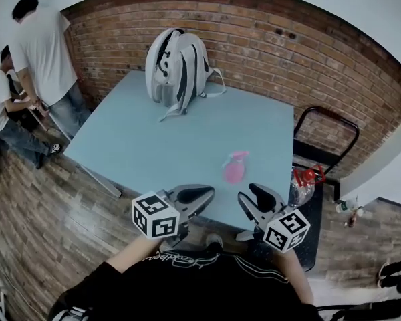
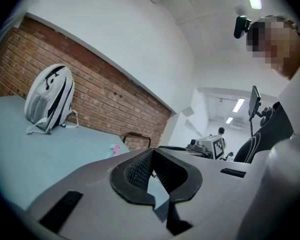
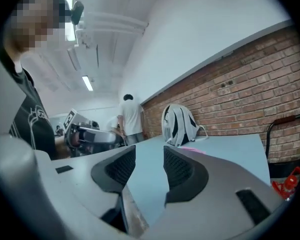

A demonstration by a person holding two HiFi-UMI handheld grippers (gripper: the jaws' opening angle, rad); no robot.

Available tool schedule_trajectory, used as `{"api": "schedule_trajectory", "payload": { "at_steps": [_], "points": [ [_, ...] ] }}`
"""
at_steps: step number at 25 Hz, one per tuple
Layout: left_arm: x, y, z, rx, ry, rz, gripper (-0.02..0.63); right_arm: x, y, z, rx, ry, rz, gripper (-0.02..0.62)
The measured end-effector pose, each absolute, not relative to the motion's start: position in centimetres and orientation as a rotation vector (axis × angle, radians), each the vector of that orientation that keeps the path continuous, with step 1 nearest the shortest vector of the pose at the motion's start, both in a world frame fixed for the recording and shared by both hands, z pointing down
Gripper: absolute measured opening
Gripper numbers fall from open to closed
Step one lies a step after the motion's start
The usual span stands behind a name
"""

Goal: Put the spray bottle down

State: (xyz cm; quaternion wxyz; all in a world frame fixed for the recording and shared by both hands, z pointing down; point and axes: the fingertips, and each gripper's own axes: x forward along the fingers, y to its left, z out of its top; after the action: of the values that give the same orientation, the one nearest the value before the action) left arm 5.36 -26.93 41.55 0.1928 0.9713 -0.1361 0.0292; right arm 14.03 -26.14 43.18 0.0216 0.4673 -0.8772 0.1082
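Note:
The pink spray bottle (image 1: 234, 170) rests on the light blue table (image 1: 154, 146), near its front right part, with no gripper touching it. It shows small and pink in the left gripper view (image 2: 115, 149) and just past the right jaw in the right gripper view (image 3: 192, 150). My right gripper (image 1: 247, 192) hangs over the table's front edge, short of the bottle, open and empty (image 3: 149, 151). My left gripper (image 1: 206, 192) is beside it to the left, its tips together and holding nothing (image 2: 152, 154).
A white and black backpack (image 1: 177, 65) stands at the table's far side by the brick wall (image 1: 287, 52). A black metal frame (image 1: 334, 122) with a red item (image 1: 311, 174) is right of the table. Two people (image 1: 43, 52) are at the far left.

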Motion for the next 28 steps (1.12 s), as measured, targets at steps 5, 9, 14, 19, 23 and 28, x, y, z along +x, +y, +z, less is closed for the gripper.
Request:
{"api": "schedule_trajectory", "payload": {
  "at_steps": [5, 9, 14, 19, 23, 28],
  "points": [
    [4.9, -22.7, 39.6, 2.77, -0.321, 0.059, 0.008, 11.5, -20.9, 40.2, 1.371, -2.798, 0.262, 0.072],
    [3.9, -20.6, 38.3, 2.8, -0.3, 0.043, 0.008, 10.2, -19.1, 39.1, 1.363, -2.793, 0.218, 0.026],
    [3.0, -18.8, 38.0, 2.816, -0.248, 0.042, 0.008, 8.4, -17.8, 39.7, 1.287, -2.789, 0.262, 0.017],
    [2.2, -18.6, 38.2, 2.809, -0.248, 0.04, 0.008, 7.6, -17.6, 40.3, 1.283, -2.769, 0.295, 0.015],
    [2.1, -18.5, 38.6, 2.798, -0.244, 0.031, 0.008, 7.2, -17.5, 41.0, 1.288, -2.753, 0.314, 0.014],
    [2.4, -18.0, 39.2, 2.792, -0.224, 0.025, 0.008, 7.3, -16.8, 41.4, 1.304, -2.743, 0.32, 0.014]
  ]
}}
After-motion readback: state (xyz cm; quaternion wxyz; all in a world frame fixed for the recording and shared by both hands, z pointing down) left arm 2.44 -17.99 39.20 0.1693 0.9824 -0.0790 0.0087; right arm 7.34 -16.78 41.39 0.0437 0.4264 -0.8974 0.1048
